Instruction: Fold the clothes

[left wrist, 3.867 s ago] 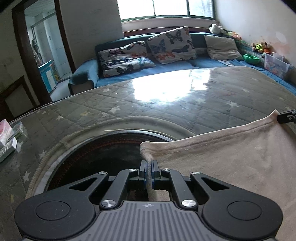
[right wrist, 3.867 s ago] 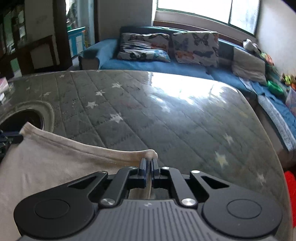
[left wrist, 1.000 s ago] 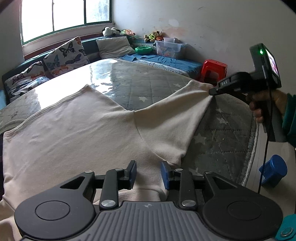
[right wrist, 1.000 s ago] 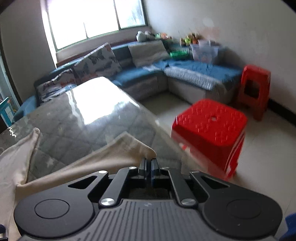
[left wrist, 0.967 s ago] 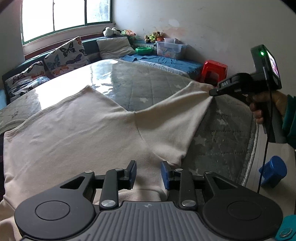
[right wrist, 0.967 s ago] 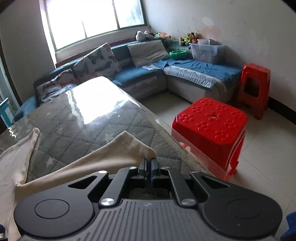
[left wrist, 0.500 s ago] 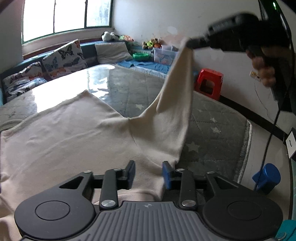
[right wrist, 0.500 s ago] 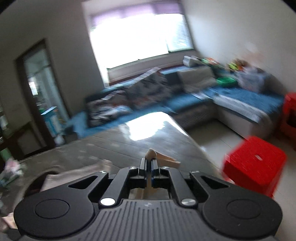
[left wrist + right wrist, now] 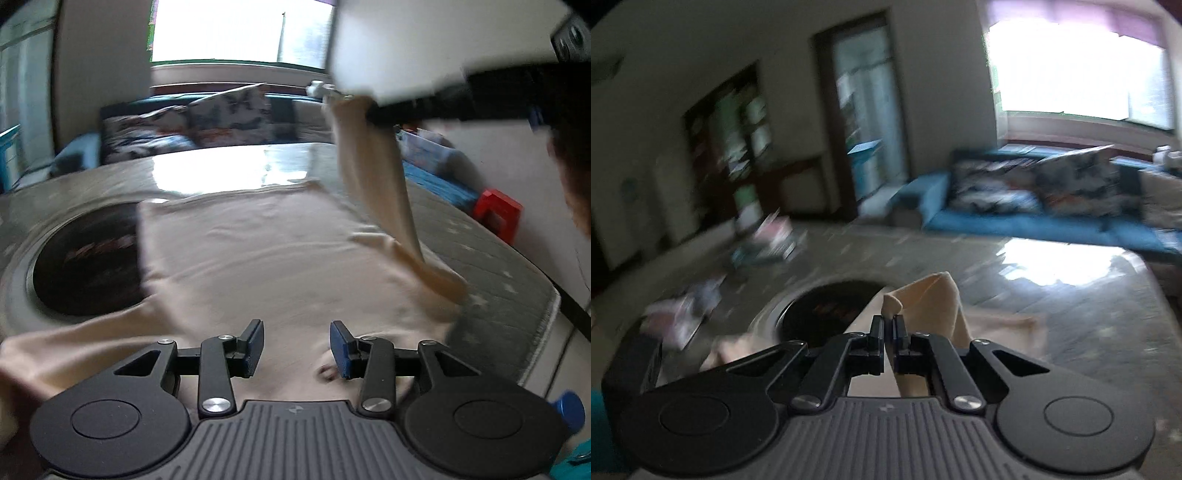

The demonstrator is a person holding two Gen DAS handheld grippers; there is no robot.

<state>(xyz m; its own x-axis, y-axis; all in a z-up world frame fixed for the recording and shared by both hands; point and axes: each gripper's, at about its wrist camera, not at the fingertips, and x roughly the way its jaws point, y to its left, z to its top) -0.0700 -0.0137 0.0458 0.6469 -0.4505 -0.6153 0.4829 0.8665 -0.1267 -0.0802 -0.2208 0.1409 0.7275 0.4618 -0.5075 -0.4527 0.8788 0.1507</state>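
A beige shirt (image 9: 258,258) lies spread on the grey quilted table (image 9: 498,266). My left gripper (image 9: 297,345) is open and empty, low over the shirt's near edge. My right gripper (image 9: 889,334) is shut on the end of the shirt's sleeve (image 9: 934,302) and holds it high in the air. In the left wrist view the right gripper (image 9: 373,114) is at the upper right, with the sleeve (image 9: 373,177) hanging from it down to the shirt. Both views are blurred by motion.
A round dark opening (image 9: 85,262) in the table lies left of the shirt. A blue sofa (image 9: 1034,218) with patterned cushions stands behind, under a window. A red stool (image 9: 498,214) and a blue cup (image 9: 569,410) are on the floor at the right. Boxes (image 9: 768,240) lie on the table's far left.
My right gripper has lifted the sleeve off the table and swung it up and to the left over the shirt. My left gripper stays open and has turned left toward the round opening.
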